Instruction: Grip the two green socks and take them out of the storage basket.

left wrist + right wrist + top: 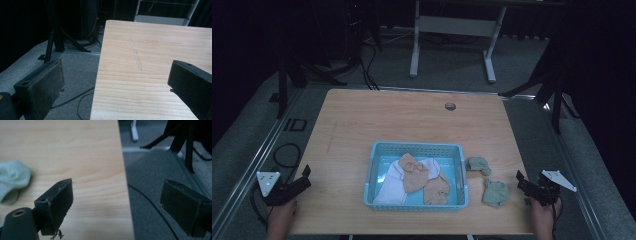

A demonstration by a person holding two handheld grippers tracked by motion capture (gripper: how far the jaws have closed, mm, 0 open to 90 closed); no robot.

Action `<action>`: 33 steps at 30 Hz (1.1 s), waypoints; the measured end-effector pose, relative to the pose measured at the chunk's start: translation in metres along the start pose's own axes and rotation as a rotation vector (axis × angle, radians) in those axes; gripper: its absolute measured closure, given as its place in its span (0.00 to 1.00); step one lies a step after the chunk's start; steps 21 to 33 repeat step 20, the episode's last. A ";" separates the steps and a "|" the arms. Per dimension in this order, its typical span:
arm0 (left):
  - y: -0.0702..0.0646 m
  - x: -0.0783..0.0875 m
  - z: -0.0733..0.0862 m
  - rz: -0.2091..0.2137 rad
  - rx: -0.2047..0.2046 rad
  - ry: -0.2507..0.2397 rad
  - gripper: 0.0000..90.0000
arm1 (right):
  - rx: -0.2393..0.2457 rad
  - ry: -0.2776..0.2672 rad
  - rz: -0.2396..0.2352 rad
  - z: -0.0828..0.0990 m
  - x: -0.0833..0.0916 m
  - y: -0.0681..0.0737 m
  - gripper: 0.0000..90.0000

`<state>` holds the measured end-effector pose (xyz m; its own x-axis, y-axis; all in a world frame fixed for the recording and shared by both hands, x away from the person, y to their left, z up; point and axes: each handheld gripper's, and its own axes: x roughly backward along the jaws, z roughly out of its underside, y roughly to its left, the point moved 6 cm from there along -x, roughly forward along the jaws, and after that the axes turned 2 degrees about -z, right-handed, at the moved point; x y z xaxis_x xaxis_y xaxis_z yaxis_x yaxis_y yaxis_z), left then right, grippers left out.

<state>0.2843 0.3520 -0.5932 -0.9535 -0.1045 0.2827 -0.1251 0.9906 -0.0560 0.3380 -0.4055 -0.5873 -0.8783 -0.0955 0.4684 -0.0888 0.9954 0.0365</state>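
Observation:
A light blue plastic basket (414, 145) stands at the front middle of the wooden table (402, 117). It holds a white cloth (388, 184) and two tan socks (412, 173) (436, 189). Right of the basket, two pale green socks (477, 163) (495, 193) lie on the bare wood. My left gripper (305, 178) (117, 75) hovers open at the table's left edge with nothing between its jaws. My right gripper (519, 181) (117, 192) is open at the right edge, just right of the nearer green sock (12, 180).
A round cable hole (450, 106) sits near the table's far edge. Black stand legs (287, 75) (557, 90) flank the table on grey carpet, with cables (287, 155) on the floor at left. A white desk frame (452, 25) stands behind.

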 end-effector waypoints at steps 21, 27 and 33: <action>0.000 0.000 0.000 0.002 -0.001 -0.001 0.01 | -0.063 -0.104 0.030 0.001 0.007 -0.011 0.15; 0.000 0.000 0.000 0.002 -0.001 -0.001 0.01 | -0.063 -0.104 0.030 0.001 0.007 -0.011 0.15; 0.000 0.000 0.000 0.002 -0.001 -0.001 0.01 | -0.063 -0.104 0.030 0.001 0.007 -0.011 0.15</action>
